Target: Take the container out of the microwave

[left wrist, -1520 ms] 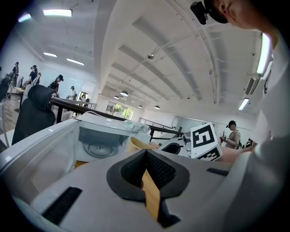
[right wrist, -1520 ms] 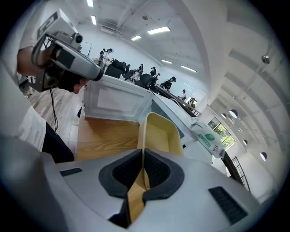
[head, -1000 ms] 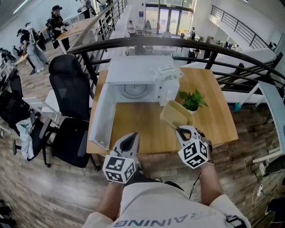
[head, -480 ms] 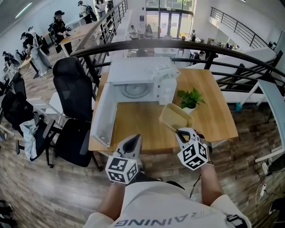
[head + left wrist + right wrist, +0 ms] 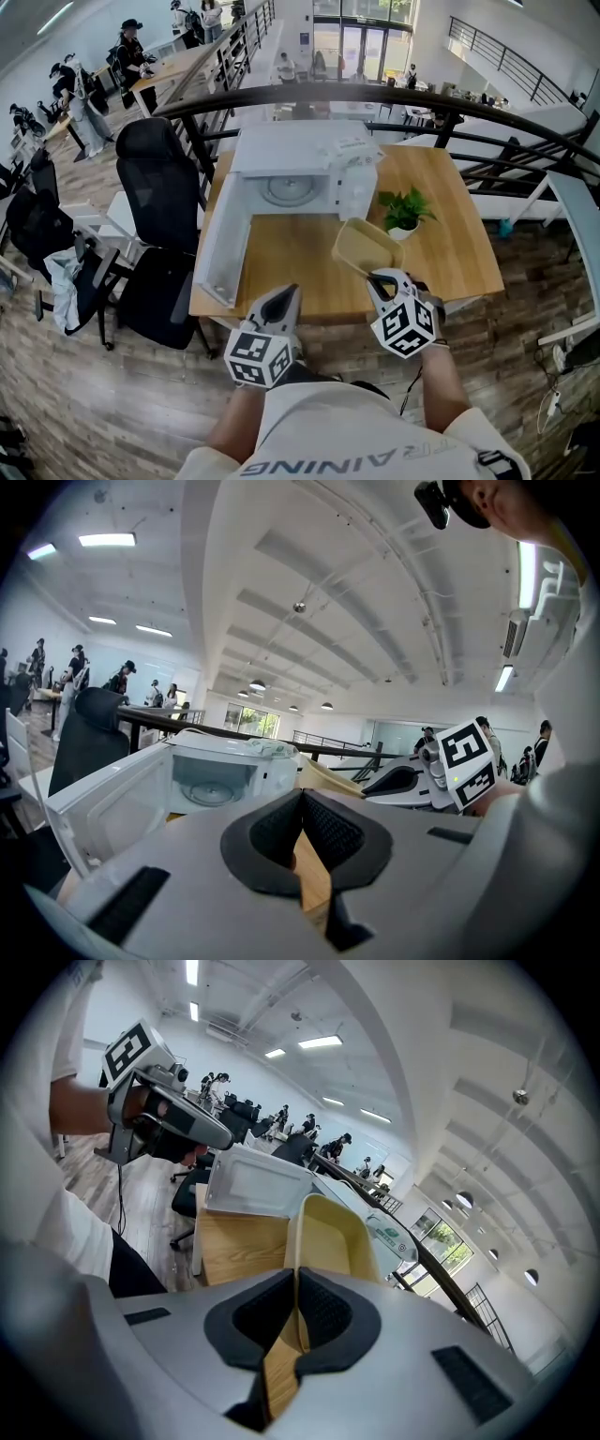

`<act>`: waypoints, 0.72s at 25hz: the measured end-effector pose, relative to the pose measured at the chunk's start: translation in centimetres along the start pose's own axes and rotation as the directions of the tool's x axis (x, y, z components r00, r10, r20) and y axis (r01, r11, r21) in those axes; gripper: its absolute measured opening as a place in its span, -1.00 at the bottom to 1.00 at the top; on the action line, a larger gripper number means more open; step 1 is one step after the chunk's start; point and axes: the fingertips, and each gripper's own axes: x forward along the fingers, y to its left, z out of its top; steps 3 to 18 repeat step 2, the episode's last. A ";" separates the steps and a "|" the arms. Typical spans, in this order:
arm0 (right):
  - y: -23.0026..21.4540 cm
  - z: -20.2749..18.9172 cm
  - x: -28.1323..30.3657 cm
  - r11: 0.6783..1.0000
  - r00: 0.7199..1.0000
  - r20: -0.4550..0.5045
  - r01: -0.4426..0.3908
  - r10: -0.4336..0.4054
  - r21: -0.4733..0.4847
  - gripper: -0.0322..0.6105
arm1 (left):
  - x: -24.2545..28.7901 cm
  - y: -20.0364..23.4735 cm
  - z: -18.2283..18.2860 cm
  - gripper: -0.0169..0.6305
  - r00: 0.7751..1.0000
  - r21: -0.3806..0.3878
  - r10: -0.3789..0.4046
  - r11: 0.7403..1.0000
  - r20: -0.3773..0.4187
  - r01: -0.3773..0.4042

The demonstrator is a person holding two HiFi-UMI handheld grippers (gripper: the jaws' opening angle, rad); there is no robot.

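Container (image 5: 368,247), pale yellow, rectangular and open-topped: out of the microwave (image 5: 291,150) and clamped by its near rim in the right gripper (image 5: 378,275). Seen in the right gripper view as a thin yellow wall (image 5: 328,1237) pinched between the two dark jaws, with nothing visible inside it. Held tilted over the front right part of the wooden table (image 5: 450,258), just beside the small potted plant (image 5: 405,211) and in front of the microwave's control side. Possibly just clear of the tabletop, though hard to judge from above. Left gripper (image 5: 286,292): closed on nothing, jaws pressed together at the tips, as shown in the left gripper view (image 5: 302,794). Held low at the near table edge, well apart from the container, pointing toward the oven. White microwave at the back of the table, with its door (image 5: 220,248) swung fully open to the left. Cavity empty except for the round glass turntable (image 5: 281,190). Some white clutter on the oven's top right corner, too small to identify. Black office chair (image 5: 155,159) left of the table. Dark curved railing (image 5: 375,94) behind it. Several people at desks in the far background.
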 end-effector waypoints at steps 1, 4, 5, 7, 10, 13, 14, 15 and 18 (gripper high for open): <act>0.0 0.0 0.1 1.000 1.000 0.001 -0.001 0.001 -0.002 -0.79 | 0.1 0.1 0.1 -0.85 1.000 0.000 0.001 1.000 0.002 -0.001; 0.0 0.1 0.2 1.000 1.000 0.002 -0.001 0.001 -0.004 -0.79 | 0.1 0.2 0.1 -0.85 1.000 0.001 0.003 1.000 0.003 -0.003; 0.0 0.1 0.2 1.000 1.000 0.002 -0.001 0.001 -0.004 -0.79 | 0.1 0.2 0.1 -0.85 1.000 0.001 0.003 1.000 0.003 -0.003; 0.0 0.1 0.2 1.000 1.000 0.002 -0.001 0.001 -0.004 -0.79 | 0.1 0.2 0.1 -0.85 1.000 0.001 0.003 1.000 0.003 -0.003; 0.0 0.1 0.2 1.000 1.000 0.002 -0.001 0.001 -0.004 -0.79 | 0.1 0.2 0.1 -0.85 1.000 0.001 0.003 1.000 0.003 -0.003; 0.0 0.1 0.2 1.000 1.000 0.002 -0.001 0.001 -0.004 -0.79 | 0.1 0.2 0.1 -0.85 1.000 0.001 0.003 1.000 0.003 -0.003; 0.0 0.1 0.2 1.000 1.000 0.002 -0.001 0.001 -0.004 -0.79 | 0.1 0.2 0.1 -0.85 1.000 0.001 0.003 1.000 0.003 -0.003; 0.0 0.1 0.2 1.000 1.000 0.002 -0.001 0.001 -0.004 -0.79 | 0.1 0.2 0.1 -0.85 1.000 0.001 0.003 1.000 0.003 -0.003; 0.0 0.1 0.2 1.000 1.000 0.002 -0.001 0.001 -0.004 -0.79 | 0.1 0.2 0.1 -0.85 1.000 0.001 0.003 1.000 0.003 -0.003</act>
